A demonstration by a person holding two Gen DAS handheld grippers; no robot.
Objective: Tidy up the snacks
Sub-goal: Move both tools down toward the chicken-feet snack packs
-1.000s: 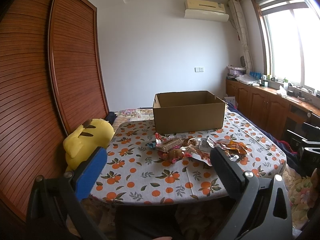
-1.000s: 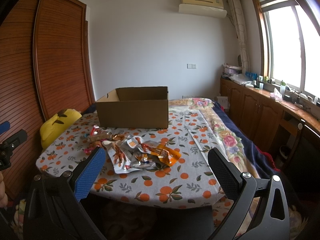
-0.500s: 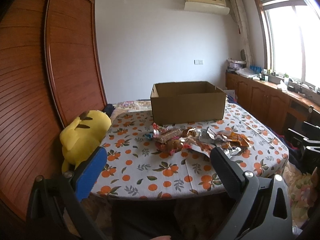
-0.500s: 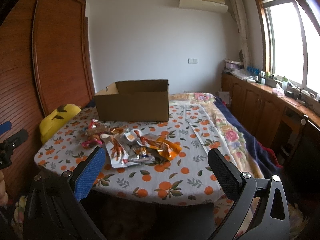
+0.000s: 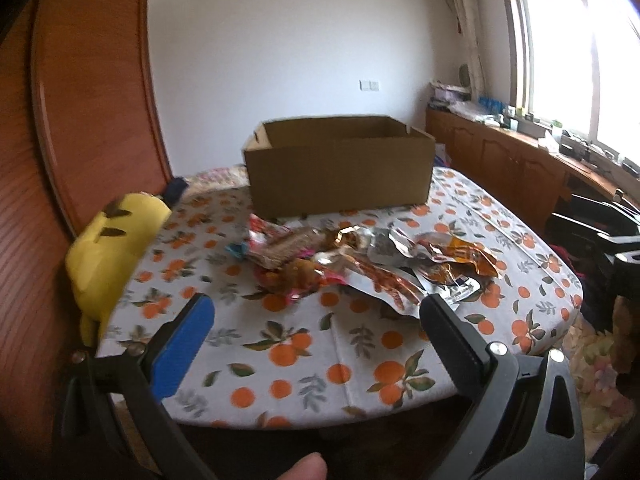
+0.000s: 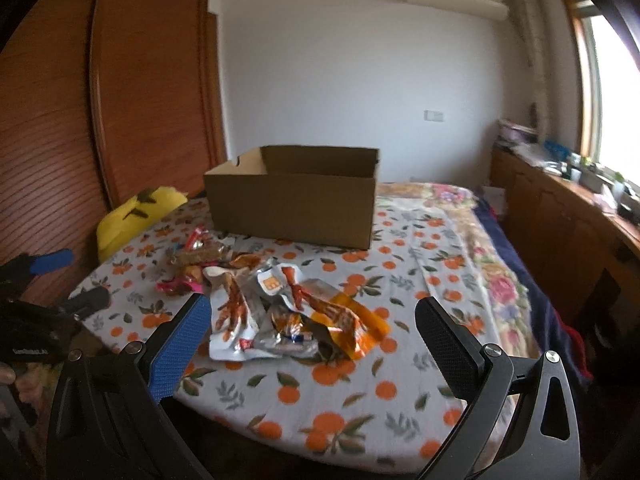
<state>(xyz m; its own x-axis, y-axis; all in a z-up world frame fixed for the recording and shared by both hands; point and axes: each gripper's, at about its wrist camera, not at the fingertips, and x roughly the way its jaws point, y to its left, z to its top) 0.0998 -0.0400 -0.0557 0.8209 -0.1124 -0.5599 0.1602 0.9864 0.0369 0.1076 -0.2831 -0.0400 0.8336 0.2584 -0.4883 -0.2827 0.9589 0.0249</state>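
Spread jaws short of snack pile (image 6: 276,304)

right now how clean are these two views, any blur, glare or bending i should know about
Left wrist view: the window is blown out white, the snack wrappers are softly motion-blurred, and the wardrobe edge bows from the fisheye. Right wrist view: blur is milder, the cardboard box reads fairly clear, the window glares at the right edge, and the corners go dark.
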